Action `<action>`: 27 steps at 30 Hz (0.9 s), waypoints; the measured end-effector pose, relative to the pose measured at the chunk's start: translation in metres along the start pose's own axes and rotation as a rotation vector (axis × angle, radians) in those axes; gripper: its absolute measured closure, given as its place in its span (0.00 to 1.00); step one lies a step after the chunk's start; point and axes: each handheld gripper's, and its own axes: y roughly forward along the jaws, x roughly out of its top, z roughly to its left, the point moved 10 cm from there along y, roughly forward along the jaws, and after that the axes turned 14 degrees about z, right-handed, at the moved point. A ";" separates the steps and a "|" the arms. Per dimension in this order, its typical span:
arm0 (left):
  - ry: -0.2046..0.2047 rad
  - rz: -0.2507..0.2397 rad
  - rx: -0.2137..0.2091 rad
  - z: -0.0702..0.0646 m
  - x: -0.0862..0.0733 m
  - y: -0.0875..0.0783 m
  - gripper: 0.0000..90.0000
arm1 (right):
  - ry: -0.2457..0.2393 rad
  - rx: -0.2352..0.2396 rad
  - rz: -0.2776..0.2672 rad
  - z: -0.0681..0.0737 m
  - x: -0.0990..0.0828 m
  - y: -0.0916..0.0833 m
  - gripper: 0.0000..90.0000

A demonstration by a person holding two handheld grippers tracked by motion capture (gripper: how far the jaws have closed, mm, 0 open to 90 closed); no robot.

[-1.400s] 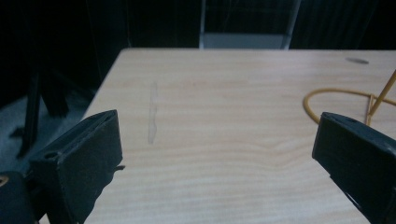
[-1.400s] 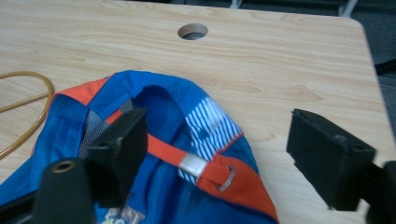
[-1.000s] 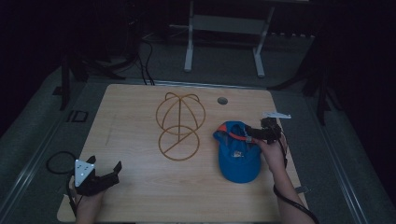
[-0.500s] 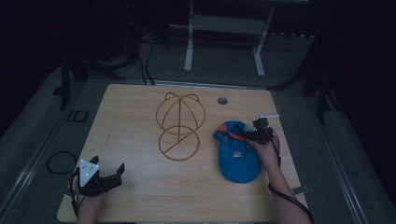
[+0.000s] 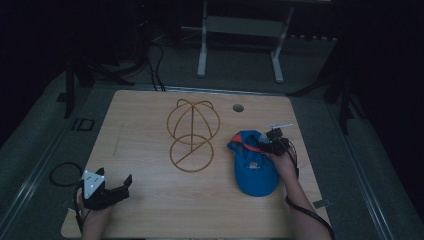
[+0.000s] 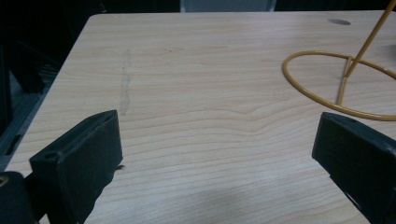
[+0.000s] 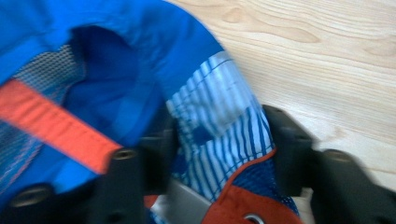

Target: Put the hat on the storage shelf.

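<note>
Your right gripper (image 5: pixel 272 142) near worktop's (image 5: pixel 150 210) right edge, jaws clamped on striped fabric at rim of blue cap (image 7: pixel 140 70). Cap (image 5: pixel 255 165) lies between gripper and gold wire stand (image 5: pixel 192 135), crown toward near edge, orange strap (image 7: pixel 51 126) just beside 1 jaw. Your left gripper (image 5: pixel 117 187) at near-left corner, jaws spread wide over bare wood, well apart from cap.

A blue cap (image 5: pixel 254 167) lies on the wooden table (image 5: pixel 150 120), right gripper (image 5: pixel 272 143) at its back edge; a gold wire stand (image 5: pixel 192 134) sits beside it; left gripper (image 5: pixel 117 187) rests open near the front corner.
</note>
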 end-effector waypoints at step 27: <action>0.011 -0.003 0.004 -0.001 0.001 -0.001 0.06 | -0.052 0.018 -0.169 0.010 0.024 -0.065 0.94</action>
